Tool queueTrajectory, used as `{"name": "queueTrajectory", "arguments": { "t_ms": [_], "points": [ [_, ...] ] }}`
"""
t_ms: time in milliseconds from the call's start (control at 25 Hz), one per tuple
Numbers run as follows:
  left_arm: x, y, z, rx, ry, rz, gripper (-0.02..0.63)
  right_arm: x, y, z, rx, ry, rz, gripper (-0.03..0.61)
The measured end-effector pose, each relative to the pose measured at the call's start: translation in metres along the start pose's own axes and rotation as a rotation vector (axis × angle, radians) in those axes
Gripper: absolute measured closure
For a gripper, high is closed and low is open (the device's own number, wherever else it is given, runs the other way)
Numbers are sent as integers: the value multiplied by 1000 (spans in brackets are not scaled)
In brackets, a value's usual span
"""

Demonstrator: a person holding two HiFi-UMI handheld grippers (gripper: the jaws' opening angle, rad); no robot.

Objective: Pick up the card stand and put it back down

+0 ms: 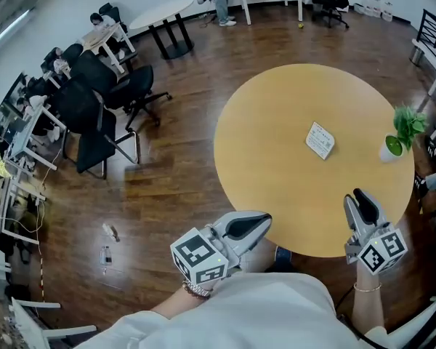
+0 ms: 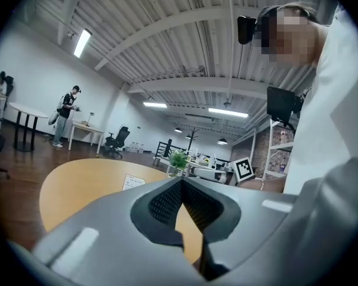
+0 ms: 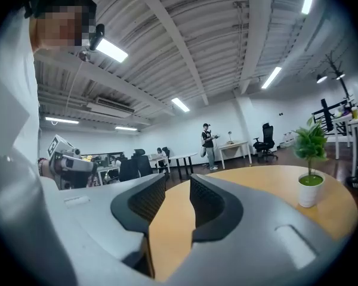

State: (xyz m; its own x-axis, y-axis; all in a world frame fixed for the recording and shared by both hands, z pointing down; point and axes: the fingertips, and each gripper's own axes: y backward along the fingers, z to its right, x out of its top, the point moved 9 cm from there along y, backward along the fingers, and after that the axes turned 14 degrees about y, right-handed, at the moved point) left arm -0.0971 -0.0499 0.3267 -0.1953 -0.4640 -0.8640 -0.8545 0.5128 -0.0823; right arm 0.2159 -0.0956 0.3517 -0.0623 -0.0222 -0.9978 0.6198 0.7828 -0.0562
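The card stand (image 1: 320, 139) is a small white rectangle with fine print and a pale green strip along one edge. It rests on the right half of the round wooden counter (image 1: 269, 187), turned diagonally to the near rim. Its printed face slopes back and upward. It sits near the plant (image 1: 405, 125) but apart from it, and nothing touches it.
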Motion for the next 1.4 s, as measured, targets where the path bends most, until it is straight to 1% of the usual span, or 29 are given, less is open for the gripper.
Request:
{"name": "queueTrajectory", "arguments": {
  "t_ms": [120, 200, 320, 400, 440, 520, 640, 720, 800, 880, 920, 1000, 1040, 1080, 1120, 1160, 1280, 1400],
  "points": [
    [18, -31, -6, -32, 9, 29, 623, -22, -44, 60, 48, 0, -54, 462],
    [33, -53, -19, -25, 18, 56, 623, -37, -80, 99, 65, -16, -100, 459],
    [53, -71, -44, 52, 34, 67, 623, -60, -131, 144, 57, -32, -152, 436],
    [60, -75, -59, 119, 45, 74, 623, -78, -160, 169, 49, -56, -190, 355],
    [62, -75, -66, 149, 53, 89, 623, -88, -174, 180, 53, -68, -207, 340],
    [64, -72, -79, 190, 93, 155, 623, -110, -201, 199, 77, -84, -240, 332],
    [62, -64, -97, 240, 198, 293, 621, -138, -237, 223, 119, -103, -295, 324],
    [59, -56, -107, 292, 224, 333, 623, -152, -259, 229, 142, -111, -317, 326],
    [56, -52, -114, 319, 235, 348, 621, -162, -276, 229, 166, -125, -315, 339],
    [55, -51, -117, 301, 270, 383, 623, -167, -287, 228, 190, -130, -318, 368],
    [54, -52, -118, 291, 292, 401, 623, -169, -291, 228, 204, -125, -329, 371],
    [51, -54, -119, 290, 317, 415, 623, -175, -299, 227, 237, -111, -358, 390],
    [50, -54, -119, 294, 316, 410, 623, -178, -303, 226, 255, -103, -373, 413],
    [50, -54, -120, 294, 312, 405, 623, -179, -307, 225, 271, -93, -386, 454],
    [51, -56, -121, 287, 308, 404, 623, -178, -311, 226, 286, -81, -399, 522],
    [51, -57, -123, 274, 306, 406, 623, -177, -314, 227, 302, -70, -408, 550],
    [50, -61, -129, 247, 304, 403, 624, -172, -316, 226, 334, -59, -404, 555],
    [45, -57, -131, 240, 301, 408, 624, -157, -298, 218, 340, -86, -335, 557]
  ]
}}
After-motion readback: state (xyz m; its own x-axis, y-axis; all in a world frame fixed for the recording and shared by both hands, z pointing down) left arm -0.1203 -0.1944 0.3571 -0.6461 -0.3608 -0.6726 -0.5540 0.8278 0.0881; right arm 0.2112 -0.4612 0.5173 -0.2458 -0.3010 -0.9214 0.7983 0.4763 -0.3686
